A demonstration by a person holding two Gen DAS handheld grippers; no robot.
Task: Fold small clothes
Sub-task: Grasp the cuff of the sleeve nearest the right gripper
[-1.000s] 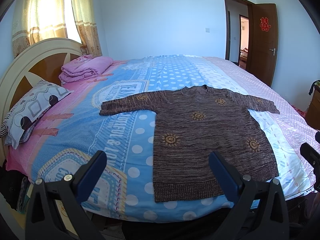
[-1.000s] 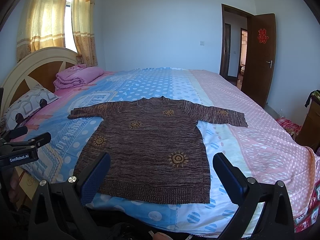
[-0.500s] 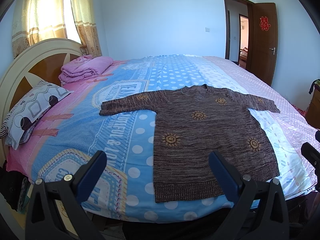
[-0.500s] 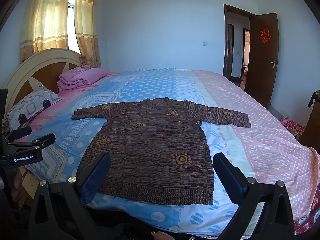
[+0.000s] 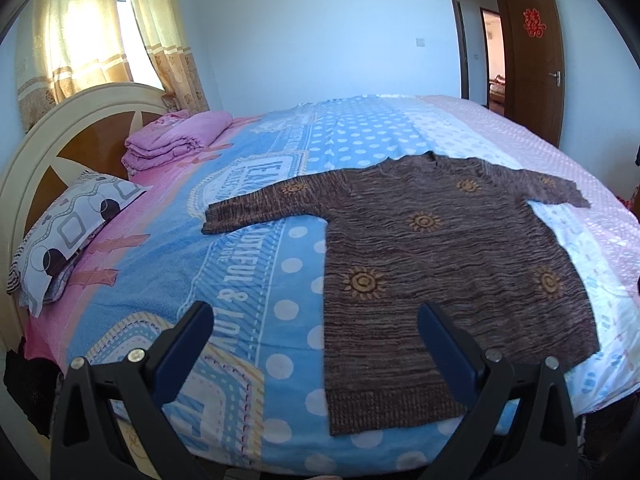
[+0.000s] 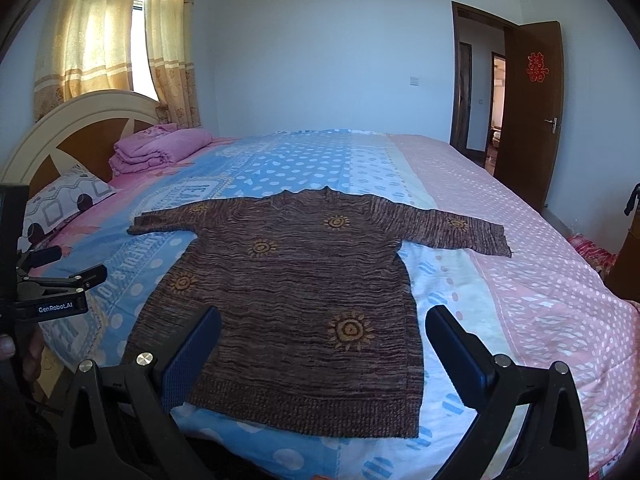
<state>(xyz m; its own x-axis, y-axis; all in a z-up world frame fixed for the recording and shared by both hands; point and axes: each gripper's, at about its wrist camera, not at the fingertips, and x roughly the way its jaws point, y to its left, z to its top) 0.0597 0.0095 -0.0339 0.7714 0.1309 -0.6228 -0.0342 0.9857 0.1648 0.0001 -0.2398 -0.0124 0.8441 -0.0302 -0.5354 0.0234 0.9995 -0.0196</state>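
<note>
Left wrist view: the left gripper (image 5: 316,332) hangs with jaws spread wide, holding nothing, above the bed (image 5: 256,264). A brown ribbed knit sweater (image 5: 432,272) lies flat there, sleeves outstretched.

Right wrist view: the right gripper (image 6: 320,336) likewise gapes empty over the sweater's (image 6: 296,292) hem.

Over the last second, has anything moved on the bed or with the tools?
Only the right tool moved: its view has tilted down slightly, so the sweater sits lower in frame. Nothing was grasped or released. The left tool stayed open and still, the sweater flat.
</note>
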